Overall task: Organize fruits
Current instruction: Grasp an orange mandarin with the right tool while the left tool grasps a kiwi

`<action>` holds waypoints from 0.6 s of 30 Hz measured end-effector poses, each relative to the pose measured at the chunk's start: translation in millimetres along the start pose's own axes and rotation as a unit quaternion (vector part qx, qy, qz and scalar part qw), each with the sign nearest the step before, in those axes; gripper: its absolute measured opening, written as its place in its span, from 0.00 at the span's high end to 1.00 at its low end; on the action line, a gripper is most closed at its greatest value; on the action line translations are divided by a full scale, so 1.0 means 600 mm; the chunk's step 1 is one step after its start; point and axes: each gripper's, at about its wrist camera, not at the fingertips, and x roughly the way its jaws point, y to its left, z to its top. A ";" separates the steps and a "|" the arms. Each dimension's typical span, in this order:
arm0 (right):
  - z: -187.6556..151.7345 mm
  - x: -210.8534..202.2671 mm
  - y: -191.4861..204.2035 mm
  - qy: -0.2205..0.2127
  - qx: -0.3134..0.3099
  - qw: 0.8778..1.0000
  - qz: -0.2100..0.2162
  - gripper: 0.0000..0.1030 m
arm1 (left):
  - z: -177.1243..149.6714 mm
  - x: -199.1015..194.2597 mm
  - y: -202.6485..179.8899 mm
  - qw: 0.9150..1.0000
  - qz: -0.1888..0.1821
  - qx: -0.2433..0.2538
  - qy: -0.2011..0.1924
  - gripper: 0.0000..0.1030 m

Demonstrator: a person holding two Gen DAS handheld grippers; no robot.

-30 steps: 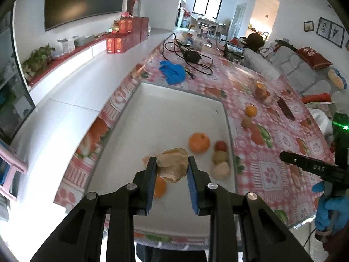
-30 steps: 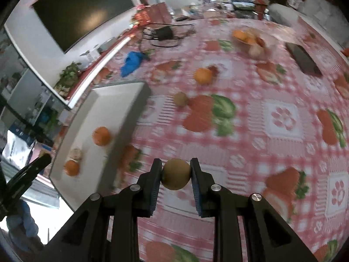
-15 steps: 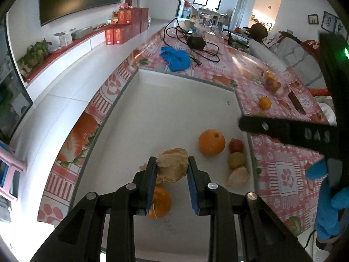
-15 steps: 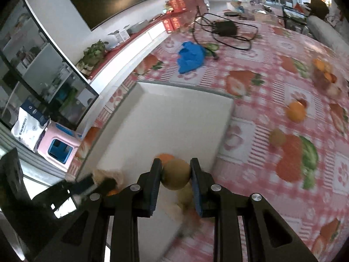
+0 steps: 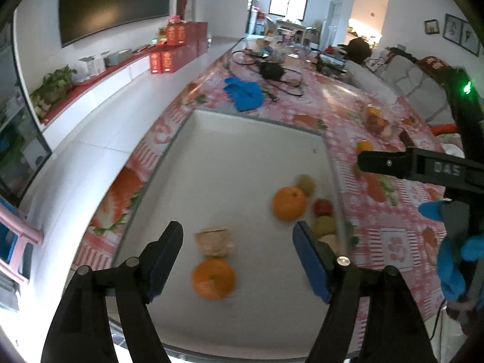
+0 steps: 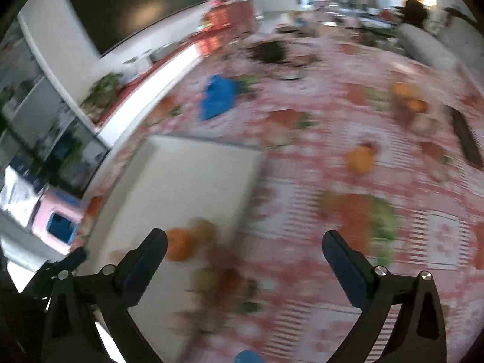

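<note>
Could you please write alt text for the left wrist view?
The left gripper hangs open above a white tray holding a tan wrapped fruit, two oranges and small fruits by its right wall. The right gripper reaches in from the right over a pink patterned tablecloth.

A home living room: wall-mounted television at eleven o'clock, grey sofa at two, framed pictures beyond.
</note>
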 end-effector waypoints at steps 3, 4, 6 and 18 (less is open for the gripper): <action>0.001 -0.009 -0.084 0.012 0.048 0.998 -0.046 0.00 | 0.002 -0.001 -0.034 1.000 -0.014 0.019 0.005 0.23; 0.001 -0.008 -0.104 0.021 0.060 0.996 -0.055 0.00 | 0.001 -0.001 -0.045 0.999 -0.018 0.025 0.008 0.23; -0.007 -0.004 -0.161 0.040 0.092 0.992 -0.072 0.00 | 0.000 0.000 -0.062 0.999 -0.026 0.035 0.011 0.23; 0.026 0.053 -0.243 0.044 0.119 0.987 -0.098 0.00 | 0.020 0.023 -0.162 0.993 -0.053 0.098 0.027 0.23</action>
